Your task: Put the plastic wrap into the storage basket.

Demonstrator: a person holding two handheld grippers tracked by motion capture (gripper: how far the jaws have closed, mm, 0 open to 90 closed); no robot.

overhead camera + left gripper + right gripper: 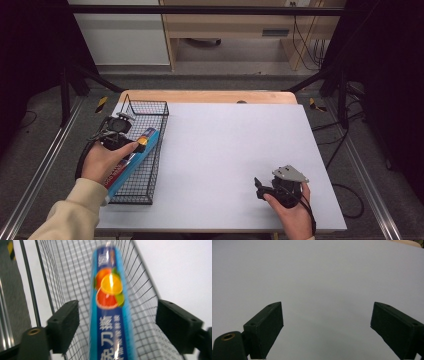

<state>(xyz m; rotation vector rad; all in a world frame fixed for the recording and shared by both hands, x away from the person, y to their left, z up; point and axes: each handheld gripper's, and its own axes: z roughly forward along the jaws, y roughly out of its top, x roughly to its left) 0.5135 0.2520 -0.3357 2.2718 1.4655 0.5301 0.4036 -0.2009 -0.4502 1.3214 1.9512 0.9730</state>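
The blue box (110, 307) is blurred, its near end cut off below.

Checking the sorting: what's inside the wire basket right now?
The basket holds one long blue box with citrus fruit printed on it, lying lengthwise. A hand covers the box's near part, so anything beneath there is hidden.

Beyond the white surface (235, 150) lies grey floor (225, 82); a pale wooden desk (225, 22) stands behind it, black curtains (395, 75) flanking both sides.
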